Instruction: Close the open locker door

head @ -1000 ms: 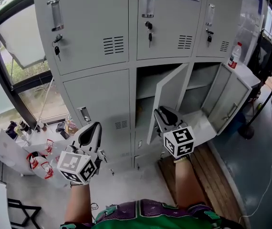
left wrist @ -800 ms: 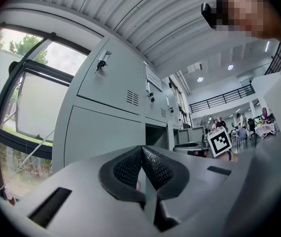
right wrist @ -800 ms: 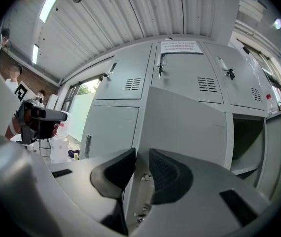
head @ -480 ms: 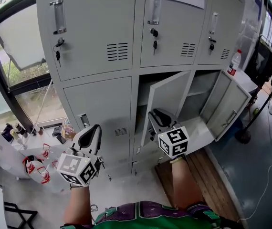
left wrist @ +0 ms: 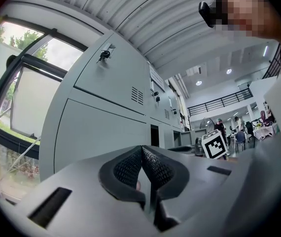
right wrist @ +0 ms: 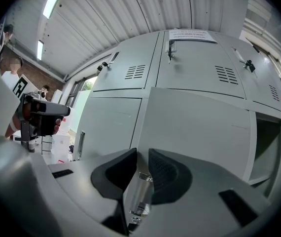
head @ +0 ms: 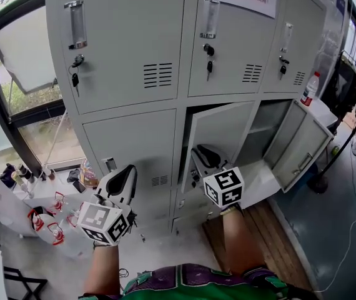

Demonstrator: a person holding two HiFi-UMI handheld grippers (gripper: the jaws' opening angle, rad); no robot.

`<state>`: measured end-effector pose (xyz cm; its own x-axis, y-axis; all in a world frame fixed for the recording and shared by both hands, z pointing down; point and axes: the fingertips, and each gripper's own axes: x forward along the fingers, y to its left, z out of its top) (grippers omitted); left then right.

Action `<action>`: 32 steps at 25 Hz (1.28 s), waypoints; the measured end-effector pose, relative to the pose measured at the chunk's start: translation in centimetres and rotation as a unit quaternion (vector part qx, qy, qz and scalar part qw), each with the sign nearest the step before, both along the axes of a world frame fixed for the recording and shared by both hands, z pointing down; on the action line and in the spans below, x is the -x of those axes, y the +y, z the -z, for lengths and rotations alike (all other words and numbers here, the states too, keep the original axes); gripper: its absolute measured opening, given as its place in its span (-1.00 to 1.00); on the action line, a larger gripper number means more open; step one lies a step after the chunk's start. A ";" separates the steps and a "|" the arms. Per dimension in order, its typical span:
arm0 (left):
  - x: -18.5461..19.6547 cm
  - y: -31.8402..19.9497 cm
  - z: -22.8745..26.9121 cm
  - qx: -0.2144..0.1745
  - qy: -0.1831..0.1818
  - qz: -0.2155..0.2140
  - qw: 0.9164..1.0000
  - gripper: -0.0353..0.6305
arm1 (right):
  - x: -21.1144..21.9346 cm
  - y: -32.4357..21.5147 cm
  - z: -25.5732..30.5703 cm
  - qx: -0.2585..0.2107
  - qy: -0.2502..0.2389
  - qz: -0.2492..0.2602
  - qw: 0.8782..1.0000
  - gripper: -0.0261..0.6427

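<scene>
**Middle locker door nearly shut, right gripper on its handle**

Grey locker bank (head: pixel 128 49) beside a window (head: pixel 22 49); the lower row has two doors open.

Right gripper (right wrist: pixel 141 154): jaws narrow and just been closing, with the chrome door handle (right wrist: pixel 139 191) filling the gap between the pads, so I read it as gripped. Left gripper (left wrist: pixel 141 157): jaws fully together, nothing in them. It hangs idle in front of the closed lower-left locker.

In the head view the right gripper (head: pixel 203 157) sits on the face of the middle locker door (head: pixel 218 130). That door has swung in a lot over the last second. It was sticking well out and now stands just ajar, with a dark gap left along its top and free edge. Judgement: closing is mostly done and a short last push should seat it.

The neighbouring door (head: pixel 303 144) on the right is wide open and untouched.

Hard to tell:
- The handle is hidden behind the gripper in the head view.
- No latch is visible.
- How firm the pad contact is isn't clear.
- The locker's inside is mostly blocked by the door.
</scene>
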<state>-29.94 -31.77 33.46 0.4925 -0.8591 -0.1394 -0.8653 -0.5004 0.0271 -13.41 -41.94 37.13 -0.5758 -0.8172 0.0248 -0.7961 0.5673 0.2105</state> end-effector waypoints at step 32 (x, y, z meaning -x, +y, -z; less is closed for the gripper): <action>2.4 -2.7 -1.9 0.019 0.009 0.011 1.000 -0.83 | 0.8 -5.1 -0.2 0.016 -0.039 -0.016 0.999 -0.75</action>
<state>-32.35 -34.47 35.37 0.4703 -0.8750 -0.1150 -0.8758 -0.4788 0.0615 -14.19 -47.09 37.29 -0.5511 -0.8344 0.0076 -0.8270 0.5474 0.1283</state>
